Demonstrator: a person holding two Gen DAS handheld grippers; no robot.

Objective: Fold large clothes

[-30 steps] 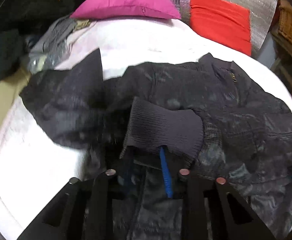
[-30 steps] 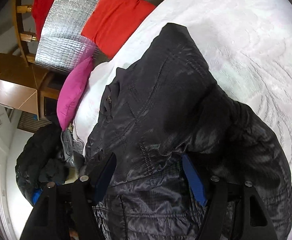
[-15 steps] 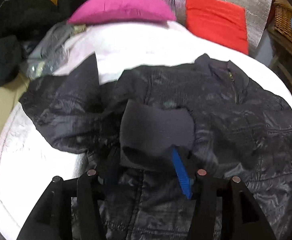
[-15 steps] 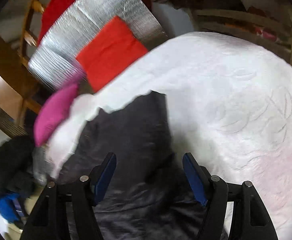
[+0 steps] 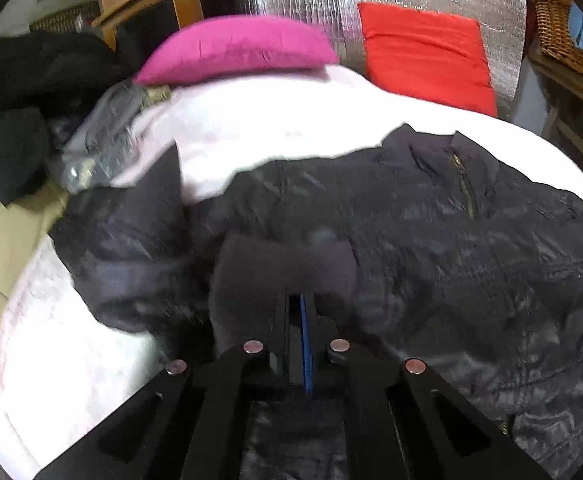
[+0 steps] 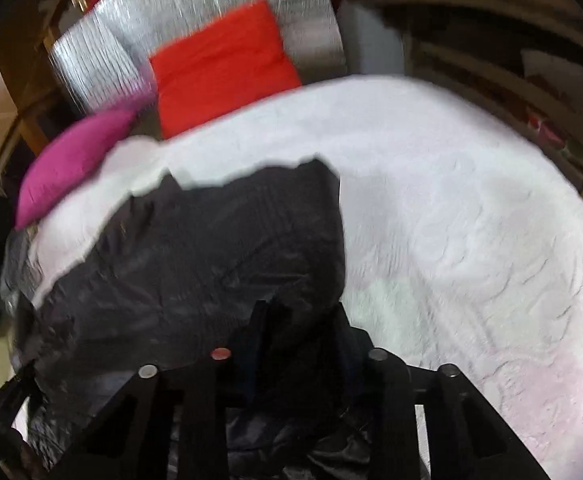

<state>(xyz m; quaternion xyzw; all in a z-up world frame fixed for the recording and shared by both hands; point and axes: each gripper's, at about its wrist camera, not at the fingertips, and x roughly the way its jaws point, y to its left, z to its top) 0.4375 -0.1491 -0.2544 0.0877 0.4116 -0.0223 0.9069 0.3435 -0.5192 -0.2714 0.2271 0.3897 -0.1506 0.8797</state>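
Black jacket [image 6: 211,264] on white bedspread [image 6: 471,240]

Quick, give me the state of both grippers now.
Left gripper: shut on the ribbed cuff of the dark jacket.
Right gripper: fingers partly closed on bunched jacket fabric; firm grip cannot be told.

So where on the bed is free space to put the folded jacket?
Bare white bedspread lies right of the black jacket, and a strip runs between it and the pink pillow. Crowded: the clothes pile at the left edge.
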